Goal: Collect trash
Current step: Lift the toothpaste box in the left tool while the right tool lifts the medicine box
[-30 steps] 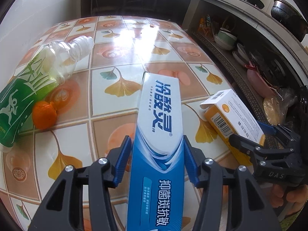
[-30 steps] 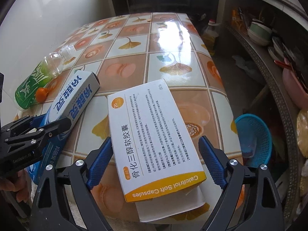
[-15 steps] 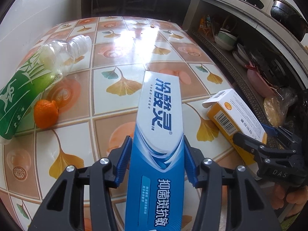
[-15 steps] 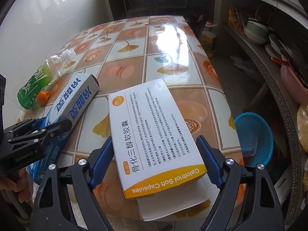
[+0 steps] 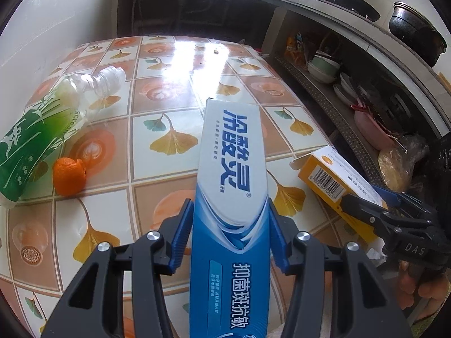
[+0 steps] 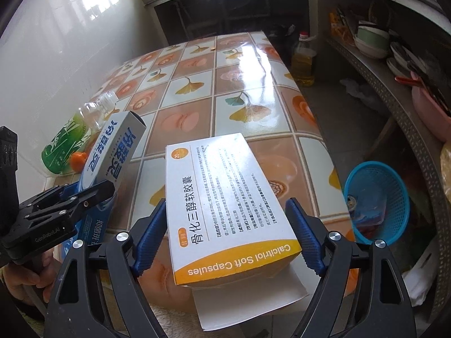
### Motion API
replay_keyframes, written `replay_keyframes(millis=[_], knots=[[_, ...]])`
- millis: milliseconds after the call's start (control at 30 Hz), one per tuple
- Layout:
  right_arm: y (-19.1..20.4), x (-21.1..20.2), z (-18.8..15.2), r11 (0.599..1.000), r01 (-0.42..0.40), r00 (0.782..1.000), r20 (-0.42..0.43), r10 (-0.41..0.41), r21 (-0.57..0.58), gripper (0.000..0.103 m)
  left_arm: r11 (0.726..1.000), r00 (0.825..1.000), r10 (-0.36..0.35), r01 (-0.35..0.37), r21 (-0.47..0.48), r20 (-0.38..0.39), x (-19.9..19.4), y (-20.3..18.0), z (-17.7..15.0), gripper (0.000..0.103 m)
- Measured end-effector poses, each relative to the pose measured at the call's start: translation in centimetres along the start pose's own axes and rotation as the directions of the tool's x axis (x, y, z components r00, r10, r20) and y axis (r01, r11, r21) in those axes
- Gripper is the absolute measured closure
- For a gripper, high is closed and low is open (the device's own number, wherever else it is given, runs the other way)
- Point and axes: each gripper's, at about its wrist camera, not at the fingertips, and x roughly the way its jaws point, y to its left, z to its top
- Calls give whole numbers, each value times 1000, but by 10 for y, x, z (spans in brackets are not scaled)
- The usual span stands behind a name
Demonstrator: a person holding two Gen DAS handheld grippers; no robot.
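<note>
While both tools are closed on boxes at the near edge of the desk (image 5: 169, 104), the step in hand looks like the pick-up itself: two pieces of trash gripped, neither yet carried off. The left tool (image 5: 229, 233) clamps the blue-and-white toothpaste box (image 5: 231, 169) by its long sides, the box's far end raised clear of the tiles. The right tool (image 6: 229, 236) straddles the white-and-orange capsule box (image 6: 225, 197), its blue pads against both long edges, with the near flap hanging open below (a flap that could snag).

Next, I judge, comes lifting and carrying each box to a bin; the blue basket (image 6: 377, 197) on the floor just past the desk's right edge already holds scraps and seems the likely place. That calls for a firm hold on the wide capsule box and a swing rightward and down.

Left on the desk, well apart from the tools, lie a green-labelled plastic bottle (image 5: 48, 132) and orange peel (image 5: 69, 176) touching it.
</note>
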Motion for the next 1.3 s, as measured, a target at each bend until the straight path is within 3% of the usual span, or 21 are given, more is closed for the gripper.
replay_keyframes(millis=[1300], knots=[[-6, -1, -1, 1000, -10, 1000, -1, 10, 10, 26, 1000, 1000, -7, 7, -2, -2, 1, 1, 0, 55]])
